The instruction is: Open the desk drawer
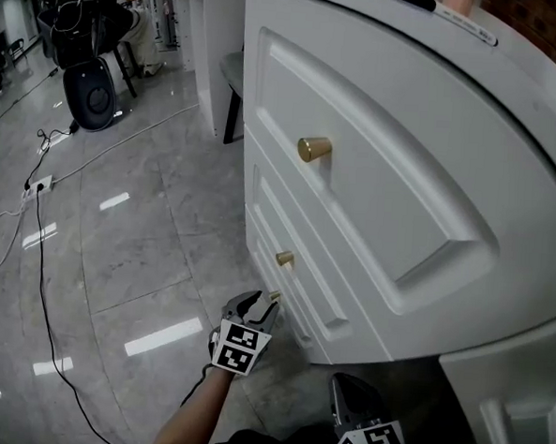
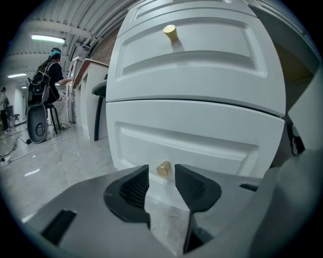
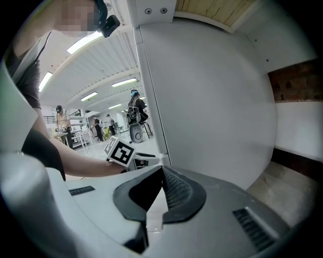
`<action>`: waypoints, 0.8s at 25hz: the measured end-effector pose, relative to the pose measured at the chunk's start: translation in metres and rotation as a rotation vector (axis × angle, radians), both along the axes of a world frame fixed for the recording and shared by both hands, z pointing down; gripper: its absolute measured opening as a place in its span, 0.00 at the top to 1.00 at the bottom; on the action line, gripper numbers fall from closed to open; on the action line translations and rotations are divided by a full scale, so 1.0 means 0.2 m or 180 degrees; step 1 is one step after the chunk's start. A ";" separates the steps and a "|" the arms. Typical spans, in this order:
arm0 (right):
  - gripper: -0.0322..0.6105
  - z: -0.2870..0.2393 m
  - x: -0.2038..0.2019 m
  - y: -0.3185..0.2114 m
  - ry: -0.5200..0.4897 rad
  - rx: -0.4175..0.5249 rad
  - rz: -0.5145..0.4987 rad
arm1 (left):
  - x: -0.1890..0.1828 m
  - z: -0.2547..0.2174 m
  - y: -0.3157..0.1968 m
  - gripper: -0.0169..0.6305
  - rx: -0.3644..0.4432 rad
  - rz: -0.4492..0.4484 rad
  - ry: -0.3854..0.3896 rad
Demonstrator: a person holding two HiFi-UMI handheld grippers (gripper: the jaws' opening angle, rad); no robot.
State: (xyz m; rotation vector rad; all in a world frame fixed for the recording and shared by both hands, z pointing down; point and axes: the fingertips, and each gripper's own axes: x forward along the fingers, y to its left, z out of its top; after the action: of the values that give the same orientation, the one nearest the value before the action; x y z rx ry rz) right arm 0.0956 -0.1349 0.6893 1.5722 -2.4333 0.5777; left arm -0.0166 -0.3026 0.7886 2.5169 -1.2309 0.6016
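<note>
**Ana:** So, what is the head view giving us?

**Ben:** It is looking steeply down a white bench (image 1: pixel 431 179) with three gold knobs running down its front. The left gripper (image 1: pixel 265 306) is reaching low, just above the grey floor (image 1: pixel 116 253), with its tips right at the lowest knob (image 1: pixel 274 296). The right gripper (image 1: pixel 347 391) is hanging by the bench's near corner, well apart from every knob.

**Ana:** Is it showing the jaws?

**Ben:** No, they are too small there. The left gripper view is filling that in. Its jaws are standing narrowly apart, and the lowest knob is showing in the gap just past their tips. I cannot tell whether they are touching it. The knob is sitting on the lowest drawer (image 2: pixel 212 146), which is looking closed beneath the drawer above it.

**Ana:** And the right gripper view?

**Ben:** There the jaws are meeting at their tips and gripping nothing. They are facing the bench's plain side panel (image 3: pixel 217 101), which is hiding the drawers. At the left, this view is catching the left gripper's marker cube (image 3: pixel 120 151) and the person's forearm (image 3: pixel 86 164).
</note>
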 end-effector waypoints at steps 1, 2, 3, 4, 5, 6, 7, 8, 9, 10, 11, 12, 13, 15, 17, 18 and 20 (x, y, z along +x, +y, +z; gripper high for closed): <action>0.94 0.01 0.00 0.01 0.0007 -0.0016 -0.0008 | 0.01 0.01 -0.01 0.75 -0.0013 0.0008 -0.0012; 0.94 0.02 0.00 0.01 0.0016 -0.0032 -0.0016 | 0.02 0.02 -0.03 0.75 -0.0024 0.0020 -0.0024; 0.94 0.03 -0.01 0.02 0.0023 -0.0044 -0.0024 | 0.03 0.03 -0.04 0.75 -0.0035 0.0034 -0.0034; 0.94 0.04 -0.01 0.02 0.0029 -0.0055 -0.0031 | 0.04 0.03 -0.05 0.75 -0.0047 0.0046 -0.0042; 0.94 0.05 -0.01 0.03 0.0037 -0.0064 -0.0037 | 0.05 0.04 -0.05 0.75 -0.0060 0.0058 -0.0048; 0.94 0.06 -0.01 0.04 0.0051 -0.0071 -0.0044 | 0.05 0.05 -0.05 0.76 -0.0074 0.0069 -0.0053; 0.94 0.07 -0.01 0.04 0.0069 -0.0073 -0.0051 | 0.06 0.05 -0.05 0.77 -0.0088 0.0082 -0.0060; 0.94 0.08 0.00 0.04 0.0080 -0.0073 -0.0055 | 0.07 0.06 -0.05 0.77 -0.0101 0.0095 -0.0068; 0.94 0.08 0.00 0.04 0.0081 -0.0074 -0.0056 | 0.07 0.07 -0.05 0.77 -0.0111 0.0105 -0.0070; 0.94 0.08 0.00 0.04 0.0080 -0.0077 -0.0058 | 0.07 0.07 -0.05 0.78 -0.0119 0.0109 -0.0064; 0.94 0.09 0.00 0.04 0.0078 -0.0081 -0.0063 | 0.07 0.07 -0.05 0.78 -0.0124 0.0107 -0.0056; 0.94 0.09 0.00 0.05 0.0077 -0.0087 -0.0067 | 0.06 0.08 -0.06 0.78 -0.0127 0.0100 -0.0055; 0.94 0.10 0.01 0.05 0.0078 -0.0092 -0.0070 | 0.06 0.08 -0.06 0.81 -0.0128 0.0096 -0.0063; 0.94 0.08 0.01 0.05 0.0086 -0.0095 -0.0072 | 0.05 0.08 -0.06 0.82 -0.0130 0.0116 -0.0084; 0.94 0.08 0.01 0.06 0.0096 -0.0088 -0.0070 | 0.05 0.08 -0.06 0.83 -0.0136 0.0138 -0.0107; 0.94 0.07 0.01 0.06 0.0106 -0.0080 -0.0076 | 0.05 0.08 -0.06 0.83 -0.0143 0.0138 -0.0119; 0.94 0.06 0.02 0.06 0.0110 -0.0073 -0.0080 | 0.05 0.08 -0.05 0.83 -0.0170 0.0112 -0.0133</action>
State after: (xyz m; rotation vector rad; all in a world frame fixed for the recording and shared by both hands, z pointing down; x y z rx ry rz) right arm 0.0987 -0.1219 0.7011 1.5275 -2.4089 0.5672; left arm -0.0070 -0.3136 0.8046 2.4987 -1.1711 0.6894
